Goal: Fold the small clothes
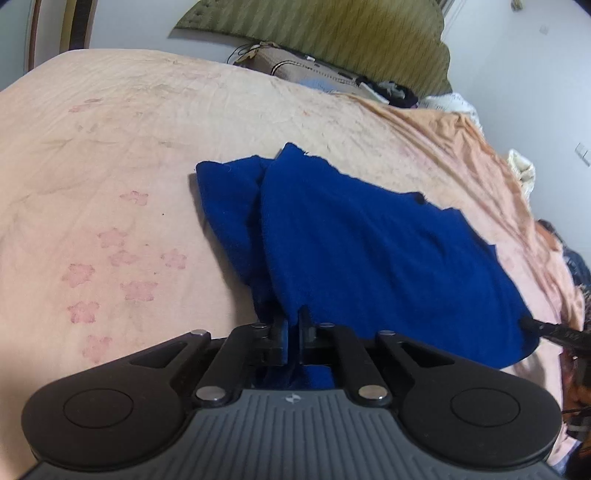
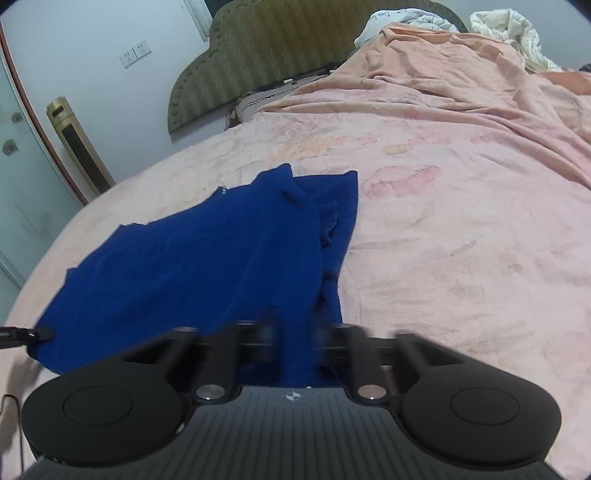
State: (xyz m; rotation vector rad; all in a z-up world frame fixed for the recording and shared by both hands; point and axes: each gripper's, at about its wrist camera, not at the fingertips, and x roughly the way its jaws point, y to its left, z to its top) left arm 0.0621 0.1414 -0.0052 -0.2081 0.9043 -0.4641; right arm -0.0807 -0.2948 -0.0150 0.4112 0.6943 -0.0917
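Observation:
A dark blue knitted garment (image 1: pixel 369 251) lies spread on the pink bedsheet (image 1: pixel 110 166), with a sleeve folded in along its left side. My left gripper (image 1: pixel 293 326) is shut on the garment's near edge, and blue cloth shows between its narrow jaws. At the right edge of the left wrist view, the tip of my right gripper (image 1: pixel 535 326) pinches the garment's other near corner. In the right wrist view the garment (image 2: pixel 203 266) runs off to the left, and my right gripper (image 2: pixel 299 332), blurred, is closed with blue cloth between its fingers. The left gripper's tip (image 2: pixel 40 334) holds the far left corner.
A green padded headboard (image 2: pixel 258 55) stands against the wall behind the bed. A rumpled orange-pink blanket (image 2: pixel 461 74) and a white quilt (image 2: pixel 509 29) are heaped at the far right. A gold tower appliance (image 2: pixel 77 147) stands beside the bed on the left.

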